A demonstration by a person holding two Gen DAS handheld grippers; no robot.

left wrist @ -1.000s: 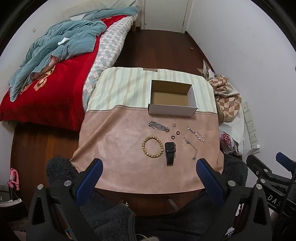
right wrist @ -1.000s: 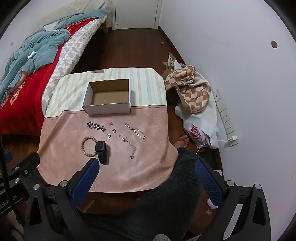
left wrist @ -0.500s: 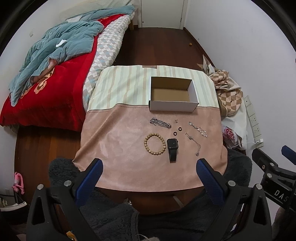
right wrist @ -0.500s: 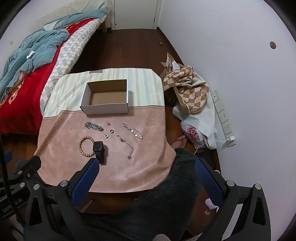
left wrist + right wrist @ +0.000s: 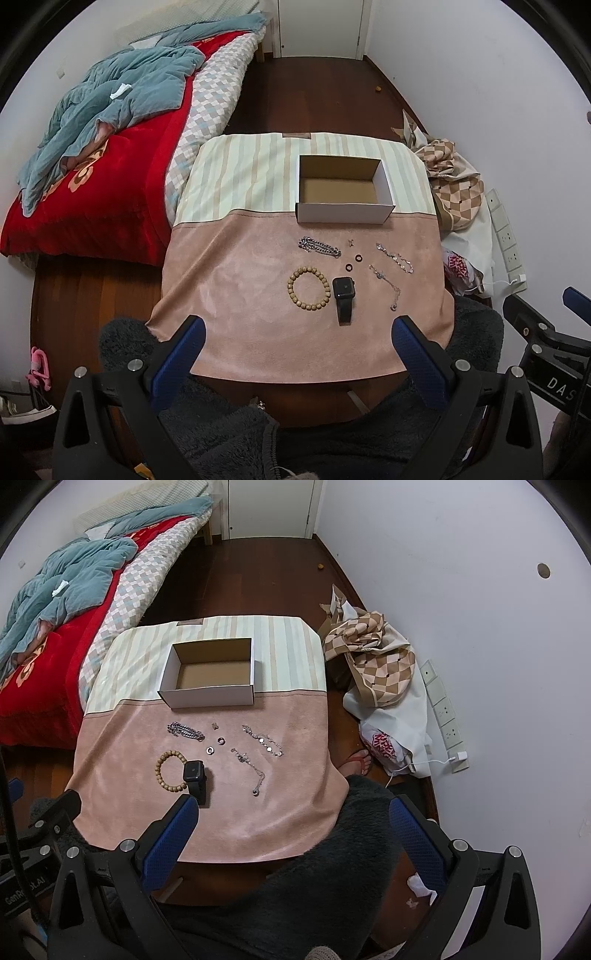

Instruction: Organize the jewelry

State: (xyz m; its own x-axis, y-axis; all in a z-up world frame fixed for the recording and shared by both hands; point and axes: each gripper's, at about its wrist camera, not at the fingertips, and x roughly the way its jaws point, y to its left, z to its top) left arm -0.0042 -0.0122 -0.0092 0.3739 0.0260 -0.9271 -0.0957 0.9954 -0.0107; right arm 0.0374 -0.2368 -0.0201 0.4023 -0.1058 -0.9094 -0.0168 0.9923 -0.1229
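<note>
While nothing is yet being lifted, the jewelry is being displayed in a loose cluster on the pink half of the surface (image 5: 236,332), just in front of the open cardboard box (image 5: 345,192), which is being shown with nothing inside. A wooden bead bracelet (image 5: 308,289) is being seen touching or just beside a black smartwatch (image 5: 344,297); behind them a heavy silver chain (image 5: 319,247) is lying, with two small dark rings (image 5: 353,261) and a tiny stud (image 5: 350,242) between it and two thin silver chains (image 5: 394,257) to the right. The pieces are being kept apart from one another, presumably so that each can be pinched singly, and the box is being positioned close behind them so that carries are being kept short.

The left tongs (image 5: 297,352) are being held above the near edge of the surface, spread wide and gripping nothing. The right tongs (image 5: 291,829) are being held likewise, wide apart and unloaded, over the near right corner and the dark fleece of the operator's lap. Both are being judged to be poised for a first approach; no item is being counted as sorted. The thin chains are being assessed as the hardest pick, lying flat on the cloth.

Beyond the surface, a bed (image 5: 92,177) with a red cover is being noted at left.
</note>
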